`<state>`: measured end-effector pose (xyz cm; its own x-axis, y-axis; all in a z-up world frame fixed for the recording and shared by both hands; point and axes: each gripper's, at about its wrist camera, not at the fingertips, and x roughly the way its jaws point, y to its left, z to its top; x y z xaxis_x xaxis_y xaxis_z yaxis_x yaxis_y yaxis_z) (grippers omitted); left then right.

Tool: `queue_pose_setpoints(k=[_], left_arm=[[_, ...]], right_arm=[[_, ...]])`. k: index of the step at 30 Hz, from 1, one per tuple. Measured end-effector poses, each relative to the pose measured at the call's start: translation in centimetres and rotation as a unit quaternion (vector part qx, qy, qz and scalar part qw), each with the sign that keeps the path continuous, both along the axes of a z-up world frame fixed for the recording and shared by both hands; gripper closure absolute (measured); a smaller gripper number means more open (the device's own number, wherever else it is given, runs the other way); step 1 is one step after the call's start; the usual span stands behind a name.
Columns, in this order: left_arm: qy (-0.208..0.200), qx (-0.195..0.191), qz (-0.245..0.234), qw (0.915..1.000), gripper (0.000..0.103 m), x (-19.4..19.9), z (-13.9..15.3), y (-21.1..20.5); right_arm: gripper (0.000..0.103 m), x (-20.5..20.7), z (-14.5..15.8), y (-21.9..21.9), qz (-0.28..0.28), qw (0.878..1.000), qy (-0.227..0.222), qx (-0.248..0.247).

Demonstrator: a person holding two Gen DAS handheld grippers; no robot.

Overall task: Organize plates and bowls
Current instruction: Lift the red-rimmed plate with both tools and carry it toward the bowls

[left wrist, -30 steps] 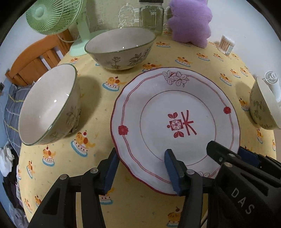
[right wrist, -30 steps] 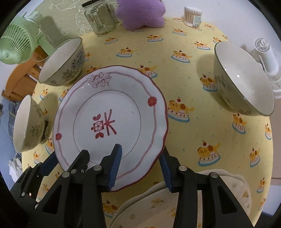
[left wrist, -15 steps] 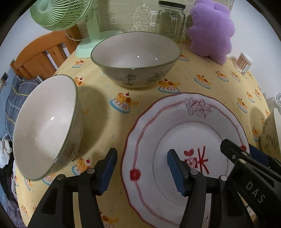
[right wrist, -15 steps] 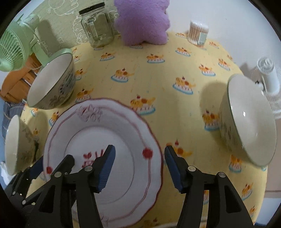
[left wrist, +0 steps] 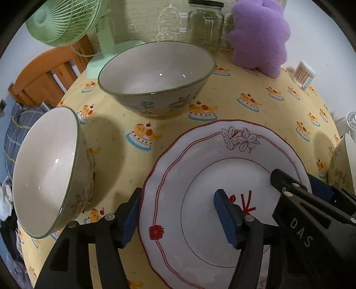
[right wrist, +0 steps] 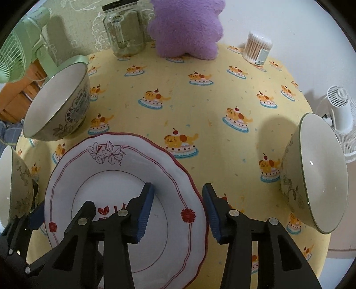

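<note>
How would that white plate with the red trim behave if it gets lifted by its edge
The plate looks like glazed ceramic, so probably stiff, breakable and rather slippery between pads. It is wide and shallow, so held at one rim it would likely sag or tilt. It lies flat on the tablecloth, so rolling seems unlikely.

Plate (left wrist: 200, 177), bowls on yellow-clothed table (right wrist: 200, 106)

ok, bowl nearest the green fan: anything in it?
Empty. The bowl stands upright beside the green fan, its white interior bare down to the bottom in the left wrist view.
</note>
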<state>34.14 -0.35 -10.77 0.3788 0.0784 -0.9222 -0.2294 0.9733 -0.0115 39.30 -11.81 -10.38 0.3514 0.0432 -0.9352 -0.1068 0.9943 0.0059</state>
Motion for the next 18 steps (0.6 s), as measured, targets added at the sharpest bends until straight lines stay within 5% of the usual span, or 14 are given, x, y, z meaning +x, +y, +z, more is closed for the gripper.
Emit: queue_pose_setpoints(k=[18], left_arm=[[-0.002,-0.009,-0.037,0.9993,0.037,-4.2,3.5,0.2]], right_arm=[[0.046,-4.6,3.9,0.6,0.010,1.000,-0.005,-0.002]])
